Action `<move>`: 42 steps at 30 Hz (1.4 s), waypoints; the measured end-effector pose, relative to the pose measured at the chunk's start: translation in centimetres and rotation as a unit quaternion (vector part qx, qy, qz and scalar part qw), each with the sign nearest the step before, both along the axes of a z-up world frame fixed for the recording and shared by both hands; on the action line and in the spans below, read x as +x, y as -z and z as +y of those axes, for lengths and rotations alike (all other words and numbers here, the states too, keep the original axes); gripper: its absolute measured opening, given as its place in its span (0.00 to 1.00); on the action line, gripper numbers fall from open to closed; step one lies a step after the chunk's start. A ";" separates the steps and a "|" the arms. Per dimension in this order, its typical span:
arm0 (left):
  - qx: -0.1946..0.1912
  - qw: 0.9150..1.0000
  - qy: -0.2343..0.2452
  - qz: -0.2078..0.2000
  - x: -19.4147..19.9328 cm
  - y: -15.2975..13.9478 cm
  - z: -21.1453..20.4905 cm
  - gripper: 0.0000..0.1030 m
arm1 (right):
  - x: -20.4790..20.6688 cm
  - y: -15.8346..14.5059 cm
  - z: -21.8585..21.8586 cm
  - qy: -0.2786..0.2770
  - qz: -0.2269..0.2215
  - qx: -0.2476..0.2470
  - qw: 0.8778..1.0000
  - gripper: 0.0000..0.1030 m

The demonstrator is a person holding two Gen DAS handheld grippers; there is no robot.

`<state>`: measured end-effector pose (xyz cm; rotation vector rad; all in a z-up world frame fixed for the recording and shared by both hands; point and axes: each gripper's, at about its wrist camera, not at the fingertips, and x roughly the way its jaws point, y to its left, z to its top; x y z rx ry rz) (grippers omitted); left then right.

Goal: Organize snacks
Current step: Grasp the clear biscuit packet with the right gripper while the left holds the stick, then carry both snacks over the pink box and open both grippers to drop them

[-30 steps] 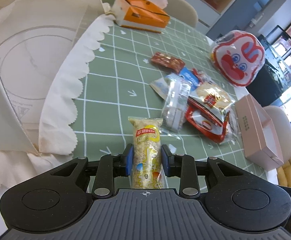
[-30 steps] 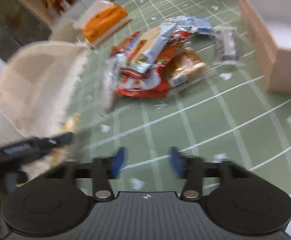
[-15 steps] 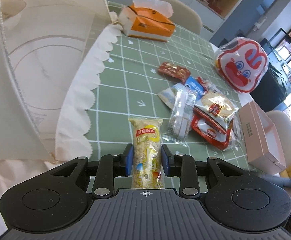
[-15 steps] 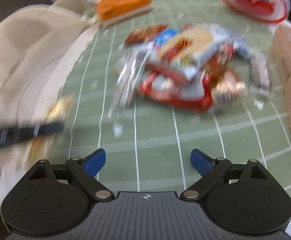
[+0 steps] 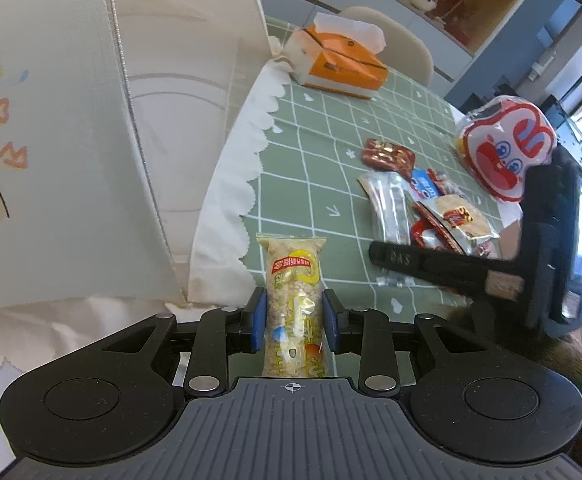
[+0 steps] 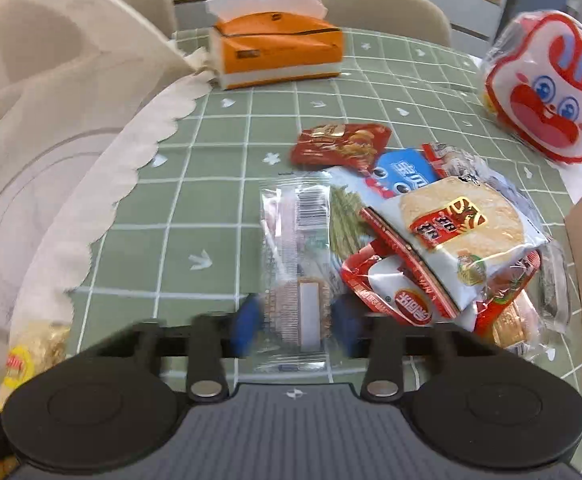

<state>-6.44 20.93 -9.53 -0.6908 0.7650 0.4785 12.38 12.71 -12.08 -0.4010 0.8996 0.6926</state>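
Snack bar [image 5: 294, 304] in left claw [image 5: 294, 315] bears unreadable red label.

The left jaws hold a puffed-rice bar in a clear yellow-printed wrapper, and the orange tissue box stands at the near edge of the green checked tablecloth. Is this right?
Not quite. The left-wrist view shows the left gripper holding the puffed-rice bar, but the orange tissue box stands at the far edge of the green checked tablecloth.

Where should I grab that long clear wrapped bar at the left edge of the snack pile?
Take the clear wrapped bar at its near end, across the narrow width, coming from the near side. It lies flat, lengthwise toward you, its far half tucked against the snack pile. The right gripper is already closing there.
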 end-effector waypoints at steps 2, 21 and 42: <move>-0.002 1.000 0.006 -0.003 0.3 0.0 -0.3 0.32 | -0.4 -0.6 -1.5 -0.007 0.012 0.008 1.000 0.35; -0.062 0.958 0.278 0.006 10.0 0.9 -16.9 0.32 | -3.0 -5.1 -28.5 0.131 0.017 0.000 0.991 0.35; 0.096 0.944 0.311 -0.051 32.3 -7.7 -29.7 0.33 | 11.6 -19.2 -42.1 0.173 -0.165 0.127 0.963 0.36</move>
